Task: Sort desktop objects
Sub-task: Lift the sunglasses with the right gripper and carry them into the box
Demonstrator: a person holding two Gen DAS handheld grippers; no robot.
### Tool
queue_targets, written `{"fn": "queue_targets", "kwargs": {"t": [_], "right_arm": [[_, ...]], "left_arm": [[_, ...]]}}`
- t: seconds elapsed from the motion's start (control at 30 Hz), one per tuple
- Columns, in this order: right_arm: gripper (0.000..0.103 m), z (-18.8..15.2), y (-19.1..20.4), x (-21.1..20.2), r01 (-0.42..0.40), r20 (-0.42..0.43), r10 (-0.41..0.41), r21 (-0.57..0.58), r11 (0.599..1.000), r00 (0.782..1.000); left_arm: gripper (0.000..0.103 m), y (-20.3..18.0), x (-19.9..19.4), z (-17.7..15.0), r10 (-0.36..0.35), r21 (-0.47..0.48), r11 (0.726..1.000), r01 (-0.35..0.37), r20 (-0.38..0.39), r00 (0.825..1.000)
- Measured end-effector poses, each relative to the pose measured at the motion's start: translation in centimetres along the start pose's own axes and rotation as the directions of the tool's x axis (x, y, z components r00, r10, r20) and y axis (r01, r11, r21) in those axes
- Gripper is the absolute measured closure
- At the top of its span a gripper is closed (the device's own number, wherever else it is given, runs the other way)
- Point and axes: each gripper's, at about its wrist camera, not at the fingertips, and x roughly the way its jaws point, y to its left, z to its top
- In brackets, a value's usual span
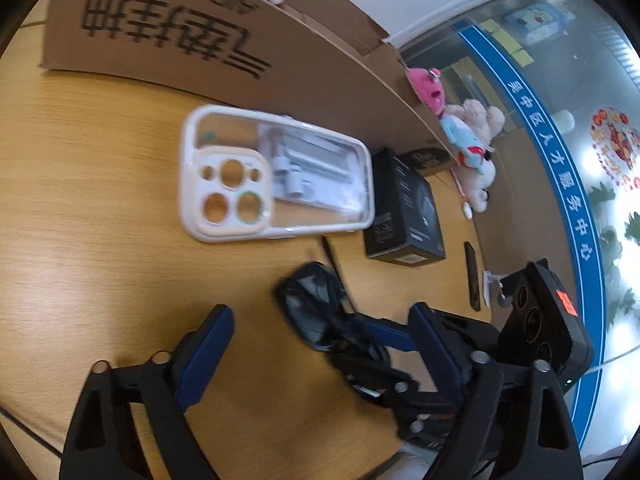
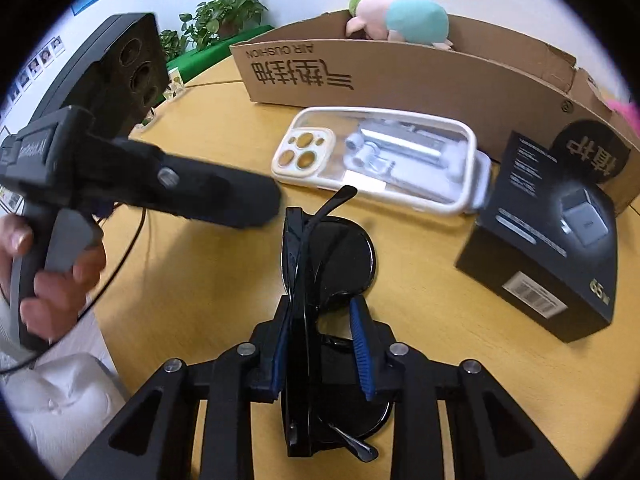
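Observation:
My right gripper (image 2: pixel 322 344) is shut on black sunglasses (image 2: pixel 340 256), held on edge just above the wooden table (image 2: pixel 200 280). In the left wrist view the sunglasses (image 1: pixel 316 304) lie ahead between my fingers, with the right gripper (image 1: pixel 400 344) holding them. My left gripper (image 1: pixel 324 344) is open and empty; it also shows in the right wrist view (image 2: pixel 240 204) at the left. A white phone case (image 2: pixel 376 164) (image 1: pixel 272 180) with a silver item in it lies beyond. A black box (image 2: pixel 548 248) (image 1: pixel 404 208) stands to the right.
A long cardboard box (image 2: pixel 420 76) (image 1: pixel 192 40) stands at the back of the table, with plush toys (image 2: pixel 400 20) (image 1: pixel 468 136) in it. A black pen-like item (image 1: pixel 472 276) lies near the table's right edge. Potted plants (image 2: pixel 224 12) stand behind the table.

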Motion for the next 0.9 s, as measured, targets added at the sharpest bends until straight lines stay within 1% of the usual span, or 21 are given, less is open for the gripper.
{"fn": "queue_targets", "kwargs": {"t": [0.03, 0.07, 0.1, 0.13, 0.17, 0.23, 0.27, 0.37, 0.43, 0.5, 0.63, 0.7, 0.77, 0.9], "right_arm": [[0.076, -0.1, 0.1, 0.2, -0.008, 0.003, 0.008, 0.004, 1.000, 1.000], [0.076, 0.0, 0.4, 0.4, -0.020, 0.006, 0.020, 0.009, 1.000, 1.000], [0.076, 0.1, 0.6, 0.5, -0.015, 0.012, 0.015, 0.007, 1.000, 1.000], [0.076, 0.5, 0.8, 0.2, -0.019, 0.013, 0.019, 0.006, 1.000, 1.000], [0.076, 0.6, 0.9, 0.2, -0.031, 0.019, 0.031, 0.007, 0.999, 0.999], [0.077, 0.4, 1.7, -0.2, -0.032, 0.022, 0.032, 0.009, 0.999, 0.999], [0.078, 0.4, 1.8, -0.4, -0.036, 0.025, 0.036, 0.009, 0.999, 0.999], [0.081, 0.6, 2.0, -0.8, -0.057, 0.040, 0.056, 0.014, 0.998, 0.998], [0.084, 1.3, 2.2, -1.3, -0.073, 0.065, 0.072, 0.015, 0.997, 0.995], [0.089, 2.0, 2.0, -2.7, -0.094, 0.103, 0.092, 0.020, 0.995, 0.990], [0.092, 4.6, 2.1, -4.3, -0.089, 0.170, 0.086, 0.007, 0.996, 0.982], [0.094, 6.4, 1.5, -5.5, -0.097, 0.213, 0.092, 0.012, 0.995, 0.973], [0.094, 8.1, 0.9, -6.6, -0.097, 0.252, 0.089, 0.019, 0.995, 0.964], [0.094, 12.5, -1.0, -9.4, -0.058, 0.340, 0.047, 0.022, 0.998, 0.939]], "left_arm": [[0.035, -0.3, 0.5, -0.2, -0.010, 0.011, 1.000, 0.011, -0.014, 1.000], [0.036, -0.5, 0.7, -0.3, -0.003, 0.023, 1.000, 0.003, -0.011, 1.000], [0.041, -0.7, 0.7, -0.4, 0.011, 0.031, 0.999, -0.011, 0.001, 1.000], [0.054, -0.7, 0.9, -0.5, 0.024, 0.035, 0.999, -0.024, 0.001, 1.000], [0.061, -0.6, 1.0, -0.5, 0.025, 0.031, 0.999, -0.025, -0.005, 1.000], [0.065, -0.1, 0.9, -0.6, -0.011, -0.003, 1.000, 0.011, 0.009, 1.000], [0.066, -0.1, 0.7, -0.6, -0.018, -0.001, 1.000, 0.018, 0.011, 1.000], [0.070, -1.1, -0.2, -0.2, -0.009, 0.040, 0.999, 0.007, 0.032, 0.999], [0.075, -2.2, -1.0, 0.3, -0.008, 0.073, 0.997, 0.005, 0.050, 0.999], [0.077, -3.1, -1.9, 1.3, -0.007, 0.100, 0.995, 0.000, 0.068, 0.998], [0.077, -5.6, -3.8, 4.2, 0.010, 0.190, 0.981, -0.032, 0.113, 0.993], [0.077, -6.8, -4.7, 6.0, 0.009, 0.238, 0.971, -0.040, 0.129, 0.992], [0.077, -8.5, -5.7, 8.4, 0.001, 0.284, 0.958, -0.046, 0.155, 0.988], [0.077, -11.9, -6.9, 13.5, -0.022, 0.378, 0.924, -0.062, 0.214, 0.977]]}}
